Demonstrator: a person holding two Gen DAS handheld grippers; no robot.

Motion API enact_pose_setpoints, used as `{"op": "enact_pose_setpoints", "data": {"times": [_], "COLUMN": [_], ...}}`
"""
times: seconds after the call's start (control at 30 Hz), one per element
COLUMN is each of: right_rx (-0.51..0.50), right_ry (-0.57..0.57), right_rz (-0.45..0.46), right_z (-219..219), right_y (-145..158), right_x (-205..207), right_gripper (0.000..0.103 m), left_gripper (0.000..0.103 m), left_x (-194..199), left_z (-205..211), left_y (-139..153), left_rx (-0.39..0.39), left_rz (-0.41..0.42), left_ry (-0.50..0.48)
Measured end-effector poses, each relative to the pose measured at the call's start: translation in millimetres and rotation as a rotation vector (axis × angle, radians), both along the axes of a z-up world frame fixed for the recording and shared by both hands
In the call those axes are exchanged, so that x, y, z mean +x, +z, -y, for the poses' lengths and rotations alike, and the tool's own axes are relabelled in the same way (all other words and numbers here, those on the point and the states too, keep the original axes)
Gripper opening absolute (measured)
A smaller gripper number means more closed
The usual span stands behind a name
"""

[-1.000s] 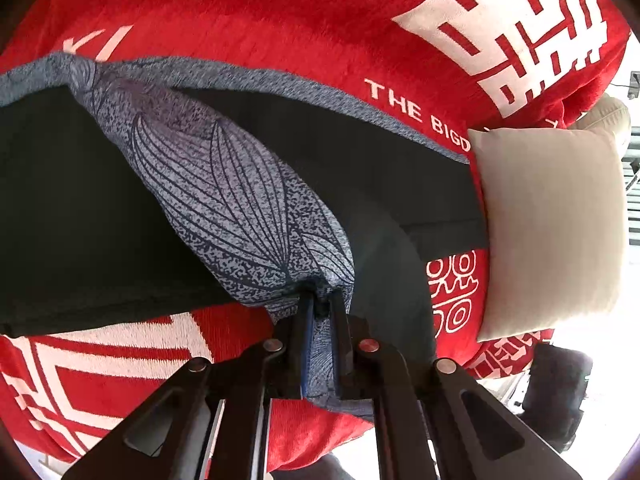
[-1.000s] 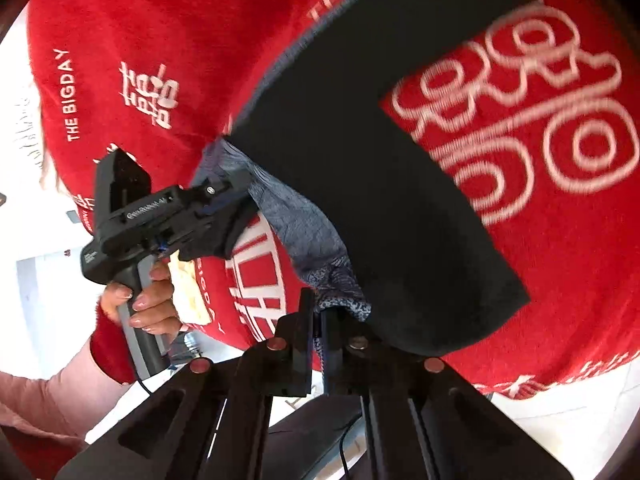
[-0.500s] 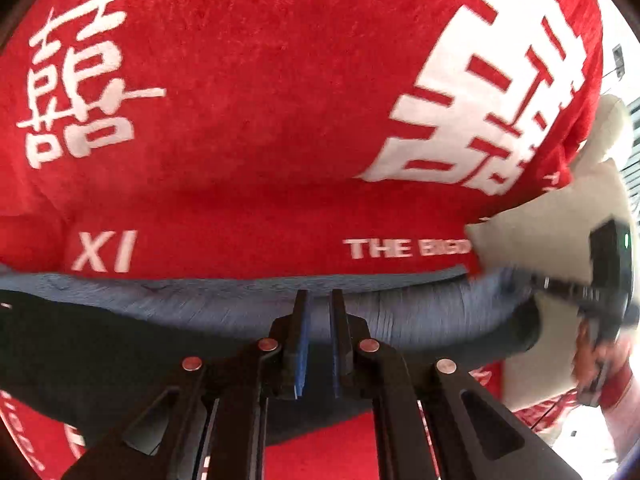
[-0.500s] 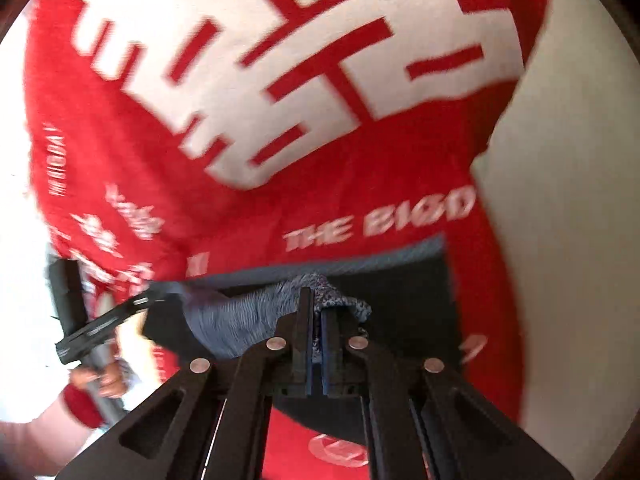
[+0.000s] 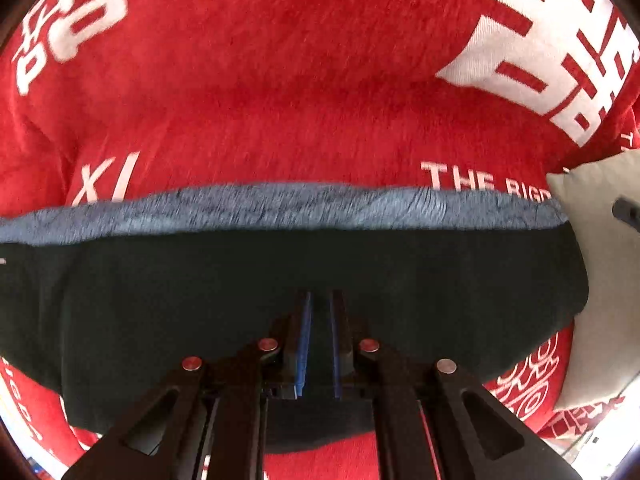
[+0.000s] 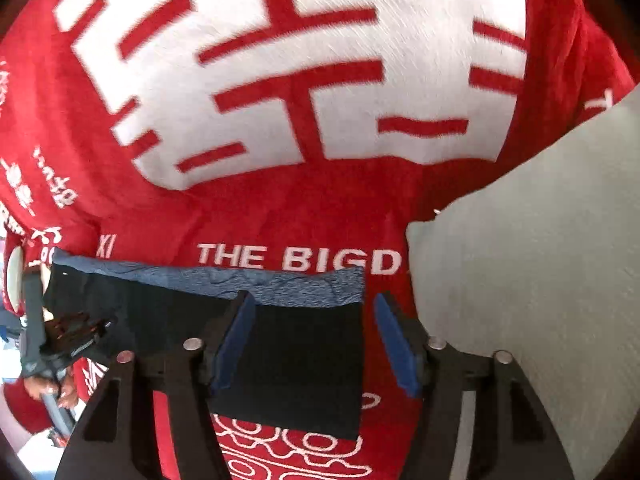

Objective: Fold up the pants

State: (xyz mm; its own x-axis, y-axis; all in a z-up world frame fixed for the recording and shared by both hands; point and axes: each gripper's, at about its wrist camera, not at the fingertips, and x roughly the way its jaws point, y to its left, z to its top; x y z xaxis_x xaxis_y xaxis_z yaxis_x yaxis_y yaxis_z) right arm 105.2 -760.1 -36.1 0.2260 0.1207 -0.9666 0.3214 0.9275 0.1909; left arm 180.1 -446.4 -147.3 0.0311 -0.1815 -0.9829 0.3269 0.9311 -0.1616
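The dark pants lie folded flat on a red blanket. A grey-blue patterned strip shows along their far edge. My left gripper points down onto the dark cloth, shut, and dark fabric fills the thin gap between its pads. In the right wrist view it sits at the pants' left end, held by a hand. My right gripper is opening. The right end of the pants lies loose between its blue pads, which do not press on it.
The red blanket carries large white characters and the words "THE BIGD". A beige pillow lies just right of the pants and shows in the left wrist view too. Pale floor shows past the blanket's near edge.
The raised patterned cloth has come down and the pants now lie flat. The right gripper's jaws have parted and let go of the cloth. The left view now shows more dark fabric.
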Motion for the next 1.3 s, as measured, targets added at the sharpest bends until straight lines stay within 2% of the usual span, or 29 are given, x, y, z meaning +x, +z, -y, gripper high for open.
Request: {"op": "enact_pose_setpoints", "data": {"times": [0.03,0.13,0.27,0.33,0.37,0.43,0.47,0.57,0.67,0.87,0.93,1.1,1.3], "right_rx": [-0.001,0.031,0.033,0.05,0.067,0.169,0.218,0.306,0.405,0.546,0.564,0.569,0.571], "right_ry": [0.005,0.005,0.012,-0.021,-0.043,-0.122,-0.153,-0.217,-0.318,-0.397,-0.395,-0.367,-0.451], "right_rz": [-0.007,-0.064,-0.21,-0.132,-0.113,-0.047,-0.028,-0.026,-0.046,-0.034,-0.043,-0.058,-0.021], "right_z": [-3,-8,-22,-20,-18,-10,-9,-14,-25,-63,-76,-96,-79], "right_y": [-3,-31,-89,-84,-78,-60,-53,-49,-65,-89,-99,-104,-99], "right_x": [-1,0,-34,-53,-59,-76,-85,-107,-123,-123,-116,-106,-103], "right_gripper": [0.031,0.031,0.028,0.031,0.033,0.048,0.052,0.053,0.053,0.053,0.053,0.053,0.053], "left_gripper": [0.009,0.009,0.009,0.009,0.009,0.009,0.009,0.009,0.009,0.009,0.009,0.009,0.009], "left_x": [5,7,-16,-31,-33,-32,-32,-36,-52,-83,-91,-99,-88], "left_z": [4,15,13,13,10,-1,-10,-29,-45,-85,-90,-107,-112], "left_y": [0,-7,-23,-19,-17,-10,-5,6,7,-2,-9,-11,-10], "left_rx": [0.002,0.044,0.063,0.087,0.081,0.043,0.025,-0.027,-0.117,-0.269,-0.273,-0.271,-0.328], "left_rz": [0.01,0.047,0.017,0.062,0.051,0.02,0.005,-0.029,-0.133,-0.288,-0.317,-0.328,-0.318], "left_ry": [-0.006,-0.064,-0.106,-0.169,-0.161,-0.11,-0.071,-0.007,0.066,0.312,0.36,0.396,0.447]}}
